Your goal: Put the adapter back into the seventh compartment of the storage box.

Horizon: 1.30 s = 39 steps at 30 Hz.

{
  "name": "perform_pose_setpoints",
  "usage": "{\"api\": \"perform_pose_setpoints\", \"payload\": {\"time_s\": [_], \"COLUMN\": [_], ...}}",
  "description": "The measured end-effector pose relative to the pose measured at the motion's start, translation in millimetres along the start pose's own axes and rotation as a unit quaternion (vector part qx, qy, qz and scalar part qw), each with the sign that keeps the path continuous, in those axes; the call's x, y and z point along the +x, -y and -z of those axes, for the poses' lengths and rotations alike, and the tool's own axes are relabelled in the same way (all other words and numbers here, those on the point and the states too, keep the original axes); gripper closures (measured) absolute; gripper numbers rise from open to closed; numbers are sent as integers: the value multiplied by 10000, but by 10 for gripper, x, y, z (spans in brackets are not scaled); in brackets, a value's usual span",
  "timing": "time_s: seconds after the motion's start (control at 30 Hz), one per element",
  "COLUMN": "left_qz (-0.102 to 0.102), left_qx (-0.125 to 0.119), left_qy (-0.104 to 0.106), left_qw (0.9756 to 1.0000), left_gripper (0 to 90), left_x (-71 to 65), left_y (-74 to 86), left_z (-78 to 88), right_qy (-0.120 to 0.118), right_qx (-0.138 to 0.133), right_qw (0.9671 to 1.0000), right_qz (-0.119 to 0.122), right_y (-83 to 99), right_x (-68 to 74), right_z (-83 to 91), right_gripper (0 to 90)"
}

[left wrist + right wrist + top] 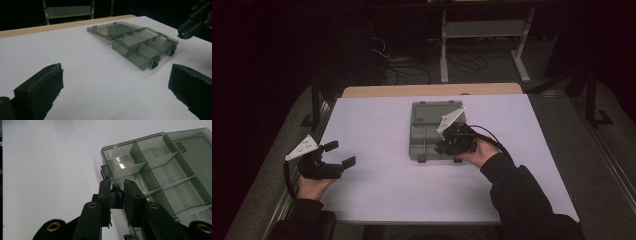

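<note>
Counter: white counter (377, 180) with a wooden strip along its far edge; it carries one item.
Organizer box: smoky translucent plastic organizer box (432, 135) lies right of the counter's centre, seen also in the left claw view (142, 47) and the right claw view (160, 177).
Lid: lid (436, 112) is folded fully back and lies flat on the counter at the far side of the tray.
Compartments: thin dividers split the tray into several cells; every cell that can be seen holds nothing.
Latches: two dark latch tabs sit on the near front wall; one is the front latch (116, 195).
Right claw: right claw (446, 146) is at the box's near edge, close to its right corner, held in the person's right hand (479, 152).
Right claw state: clenched on the front latch, which sits pinched between the two pads in the right claw view (117, 188).
Left claw: left claw (339, 154) is over the left part of the counter, well apart from the box, held in the person's left hand (312, 185).
Left claw state: released, jaws spread wide with bare counter between them in the left claw view (112, 87).
Surroundings: dark floor with cables and a metal frame beyond the counter.
</note>
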<state>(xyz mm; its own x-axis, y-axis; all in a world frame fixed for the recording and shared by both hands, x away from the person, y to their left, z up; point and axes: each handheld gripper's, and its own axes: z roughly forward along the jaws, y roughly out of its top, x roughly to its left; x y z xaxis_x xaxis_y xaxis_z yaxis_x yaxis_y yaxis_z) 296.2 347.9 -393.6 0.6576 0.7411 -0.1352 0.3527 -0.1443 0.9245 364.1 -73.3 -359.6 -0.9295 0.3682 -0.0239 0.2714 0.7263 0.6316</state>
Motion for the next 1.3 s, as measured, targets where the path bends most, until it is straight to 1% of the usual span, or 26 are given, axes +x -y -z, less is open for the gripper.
{"api": "perform_pose_setpoints", "payload": {"time_s": [0.07, 0.27, 0.47, 0.63, 0.67, 0.83, 0.9, 1.1, 1.13, 1.3], "left_qz": [1, -5, -6, -9, -13, -4, -13, -12, -11, -13], "left_qx": [1, 14, 14, 12, 5, -5, 2, -6, -5, -3], "left_qy": [0, 6, 6, 12, 11, 11, 15, 13, 13, 14], "left_qw": [10000, 10000, 10000, 10000, 10000, 10000, 10000, 10000, 10000, 10000], "left_gripper": [0, 0, 0, 0, 0, 0, 0, 0, 0, 0], "left_x": [1, -1, -2, -2, -3, 0, 0, -1, -2, -1], "left_y": [0, 0, 0, -1, -1, -1, -2, -2, -2, -2], "left_z": [0, -3, -3, -4, -3, -1, -2, -1, -1, -1], "right_qy": [3, -52, -44, -23, 3, 28, 38, 44, 40, 26], "right_qx": [10, -14, -1, 38, 60, 122, 144, 174, 209, 236], "right_qw": [10000, 9998, 9997, 9996, 9995, 9992, 9990, 9989, 9985, 9985], "right_qz": [-4, -165, -243, -270, -322, -388, -427, -438, -501, -493], "right_y": [-3, 7, 15, 25, 45, 71, 84, 108, 118, 127], "right_x": [-14, -116, -214, -238, -288, -356, -373, -412, -426, -444], "right_z": [3, -9, -53, -76, -118, -171, -179, -204, -217, -247], "right_gripper": [751, 751, 752, 751, 752, 751, 752, 752, 751, 751]}}
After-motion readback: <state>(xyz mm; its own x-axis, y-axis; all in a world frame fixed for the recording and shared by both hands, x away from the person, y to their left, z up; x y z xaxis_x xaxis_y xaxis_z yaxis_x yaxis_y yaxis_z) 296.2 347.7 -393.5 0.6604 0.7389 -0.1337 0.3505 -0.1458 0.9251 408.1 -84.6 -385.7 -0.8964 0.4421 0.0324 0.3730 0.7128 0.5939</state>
